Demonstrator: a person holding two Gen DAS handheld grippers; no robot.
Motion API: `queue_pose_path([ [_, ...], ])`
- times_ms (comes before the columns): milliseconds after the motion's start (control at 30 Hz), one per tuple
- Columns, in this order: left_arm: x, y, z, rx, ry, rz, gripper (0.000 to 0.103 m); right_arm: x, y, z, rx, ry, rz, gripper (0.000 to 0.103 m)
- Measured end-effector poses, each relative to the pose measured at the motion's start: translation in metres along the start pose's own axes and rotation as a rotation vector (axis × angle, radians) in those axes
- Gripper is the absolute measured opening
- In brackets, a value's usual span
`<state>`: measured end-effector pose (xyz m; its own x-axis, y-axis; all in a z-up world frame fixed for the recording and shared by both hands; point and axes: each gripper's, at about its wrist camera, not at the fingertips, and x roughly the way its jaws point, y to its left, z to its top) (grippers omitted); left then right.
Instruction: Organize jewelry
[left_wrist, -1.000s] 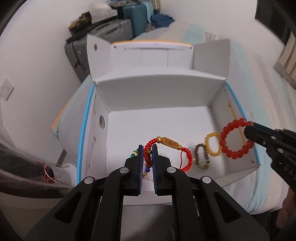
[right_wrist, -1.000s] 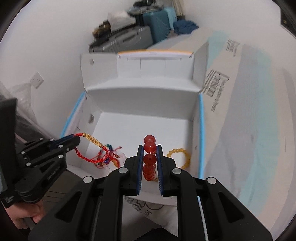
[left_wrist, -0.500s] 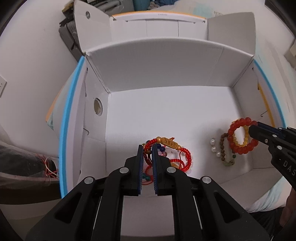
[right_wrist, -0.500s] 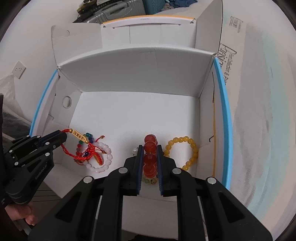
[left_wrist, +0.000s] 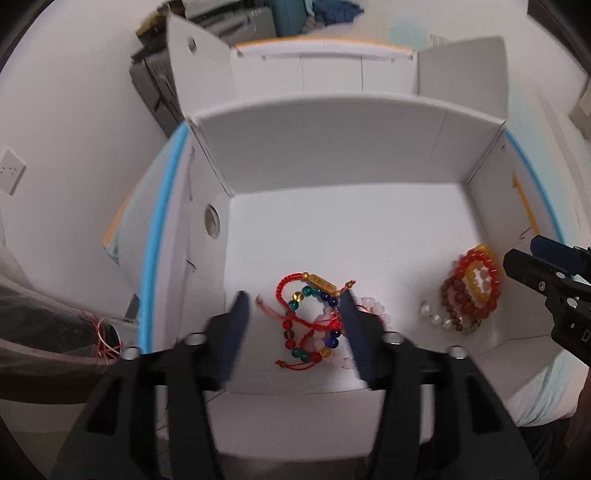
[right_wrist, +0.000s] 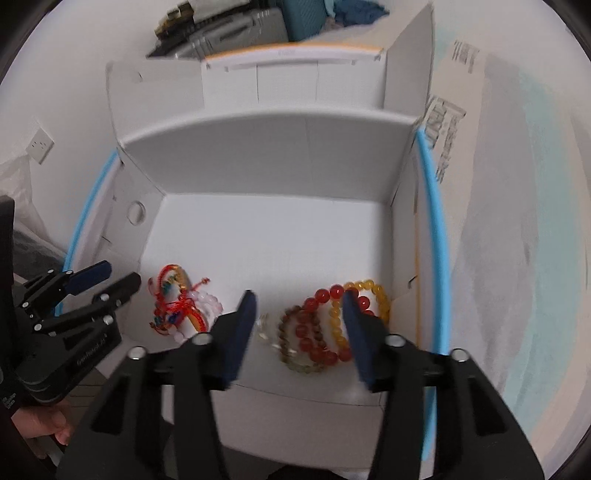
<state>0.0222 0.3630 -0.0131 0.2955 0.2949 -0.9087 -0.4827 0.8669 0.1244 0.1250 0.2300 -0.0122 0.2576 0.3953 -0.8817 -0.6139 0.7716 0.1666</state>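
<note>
My left gripper hangs with its jaws spread wide over the near left of the white box; my right gripper is spread just as wide over the near right. Neither holds anything. On the box floor below the left lies a tangle: a red cord bracelet with a gold bar, multicoloured beads, pale pink beads. Well apart, to the right, the red bead bracelet overlaps a yellow one and a brown one.
</note>
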Motion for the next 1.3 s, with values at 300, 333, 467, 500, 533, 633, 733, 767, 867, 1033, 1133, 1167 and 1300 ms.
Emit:
queue_pose_path([
  [300, -0.070, 0.004, -0.041, -0.026, -0.227, -0.019, 0.098, -0.085, 0.009, -0.048, -0.023, -0.266, -0.052, 0.094],
  [333, -0.076, 0.005, -0.046, -0.039, -0.242, -0.025, 0.097, -0.089, 0.011, -0.055, -0.023, -0.274, -0.057, 0.095],
  [467, -0.093, 0.008, -0.067, -0.074, -0.282, -0.061, 0.097, -0.101, 0.019, -0.086, -0.024, -0.306, -0.067, 0.095],
  [500, -0.097, 0.008, -0.074, -0.072, -0.298, -0.062, 0.097, -0.102, 0.020, -0.092, -0.023, -0.312, -0.069, 0.095],
  [533, -0.100, 0.007, -0.081, -0.070, -0.313, -0.062, 0.097, -0.104, 0.021, -0.098, -0.023, -0.315, -0.069, 0.095],
  [633, -0.105, 0.005, -0.098, -0.062, -0.327, -0.082, 0.097, -0.107, 0.024, -0.118, -0.010, -0.331, -0.079, 0.095],
  [733, -0.104, 0.003, -0.114, -0.060, -0.325, -0.104, 0.097, -0.114, 0.025, -0.137, 0.012, -0.364, -0.096, 0.095],
  [767, -0.104, 0.001, -0.120, -0.052, -0.325, -0.096, 0.097, -0.116, 0.026, -0.143, 0.015, -0.371, -0.102, 0.095],
  [867, -0.106, -0.001, -0.132, -0.037, -0.338, -0.087, 0.097, -0.120, 0.027, -0.154, 0.030, -0.391, -0.122, 0.095],
  [1033, -0.110, -0.003, -0.141, -0.030, -0.336, -0.089, 0.097, -0.122, 0.030, -0.162, 0.030, -0.402, -0.157, 0.095],
  [1133, -0.110, -0.003, -0.142, -0.035, -0.336, -0.091, 0.097, -0.124, 0.031, -0.164, 0.032, -0.407, -0.161, 0.095],
  [1167, -0.111, -0.003, -0.142, -0.038, -0.338, -0.092, 0.097, -0.124, 0.030, -0.164, 0.035, -0.408, -0.162, 0.095],
  [1300, -0.114, -0.005, -0.143, -0.029, -0.345, -0.096, 0.097, -0.125, 0.029, -0.165, 0.041, -0.407, -0.161, 0.096],
])
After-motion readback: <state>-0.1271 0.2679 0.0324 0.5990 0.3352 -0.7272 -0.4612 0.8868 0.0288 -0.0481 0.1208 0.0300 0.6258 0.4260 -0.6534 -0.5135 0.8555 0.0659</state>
